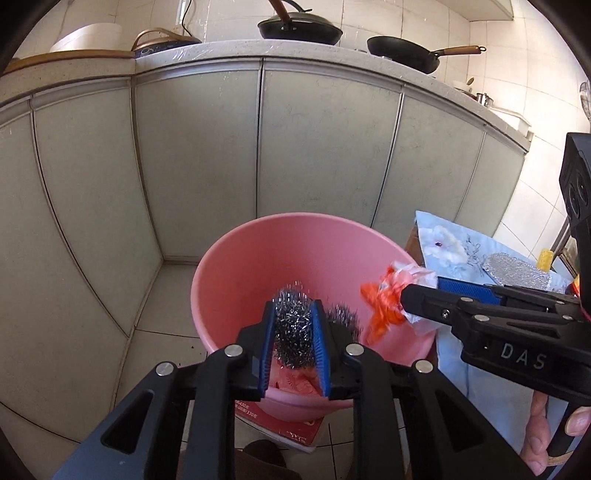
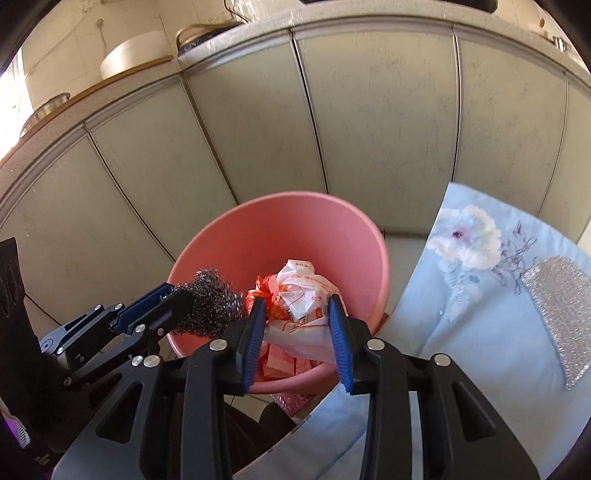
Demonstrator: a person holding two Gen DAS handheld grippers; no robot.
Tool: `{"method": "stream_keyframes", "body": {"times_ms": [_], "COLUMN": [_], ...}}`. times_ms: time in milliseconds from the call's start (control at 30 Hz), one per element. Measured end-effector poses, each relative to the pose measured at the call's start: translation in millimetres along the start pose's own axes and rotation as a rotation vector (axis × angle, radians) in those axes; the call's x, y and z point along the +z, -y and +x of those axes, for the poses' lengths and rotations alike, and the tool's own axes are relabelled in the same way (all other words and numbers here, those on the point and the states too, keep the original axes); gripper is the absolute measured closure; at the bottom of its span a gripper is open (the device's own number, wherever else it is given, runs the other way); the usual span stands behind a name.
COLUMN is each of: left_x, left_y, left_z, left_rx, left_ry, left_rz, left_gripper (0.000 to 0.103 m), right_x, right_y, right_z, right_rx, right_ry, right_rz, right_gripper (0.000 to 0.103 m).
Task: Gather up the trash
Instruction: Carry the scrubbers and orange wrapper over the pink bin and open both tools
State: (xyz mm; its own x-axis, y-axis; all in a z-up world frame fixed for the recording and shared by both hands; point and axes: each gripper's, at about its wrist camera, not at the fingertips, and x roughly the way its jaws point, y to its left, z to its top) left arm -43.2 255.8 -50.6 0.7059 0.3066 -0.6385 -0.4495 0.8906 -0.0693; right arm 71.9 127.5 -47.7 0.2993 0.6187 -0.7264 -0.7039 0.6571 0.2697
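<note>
Both grippers point steeply down over a pink bucket [image 1: 258, 258], left gripper [image 1: 293, 332] beside right gripper [image 2: 297, 332]. The left jaws stand part open with a steel wool ball [image 1: 295, 332] between the blue pads; the wool fills the gap, but whether the pads press on it cannot be told. The right jaws stand wider, with a crumpled white-and-orange bag [image 2: 303, 291] between the pads [image 2: 255, 332], its sides bulging against them; the grip likewise cannot be told. A hand [image 1: 554, 432] holds the right gripper's handle. More orange wrappers [image 2: 280, 363] lie in the bucket's bottom.

The bucket stands on a tiled floor [image 1: 162, 295] before grey cabinet doors [image 1: 199, 147], under a speckled counter [image 1: 207, 51]. To its right lies a pale blue floral cloth [image 2: 461, 314], bearing a silver scouring pad [image 2: 554, 314]. On the counter: two black pans [image 1: 301, 31] and a white lidded pot [image 1: 88, 37]. A red carton [image 1: 295, 428] lies under the bucket's near edge.
</note>
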Motion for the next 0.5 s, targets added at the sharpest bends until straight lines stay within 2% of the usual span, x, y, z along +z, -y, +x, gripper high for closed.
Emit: {"method": "stream_keyframes", "body": {"times_ms": [33, 100, 333, 500], "left_x": [0, -1, 4, 6], "left_y": [0, -2, 1, 5], "left_z": [1, 2, -11, -29], "left_rx": [0.003, -0.003, 0.002, -0.005], "left_ry": [-0.006, -0.004, 0.034, 0.057], "left_rz": [-0.006, -0.024, -0.035, -0.038], "left_gripper": [0.076, 0.073, 0.073, 0.073], "right_x": [0, -1, -4, -10], "right_y": [2, 6, 13, 20], "right_z": [0, -2, -21, -50], "right_rx": [0.003, 0.007, 0.021, 0.015], "right_ry": [0.000, 0.003, 0.042, 0.088], "right_rz": [0.010, 0.021, 0.037, 0.055], "right_gripper": [0.060, 0.057, 0.057, 0.057]}}
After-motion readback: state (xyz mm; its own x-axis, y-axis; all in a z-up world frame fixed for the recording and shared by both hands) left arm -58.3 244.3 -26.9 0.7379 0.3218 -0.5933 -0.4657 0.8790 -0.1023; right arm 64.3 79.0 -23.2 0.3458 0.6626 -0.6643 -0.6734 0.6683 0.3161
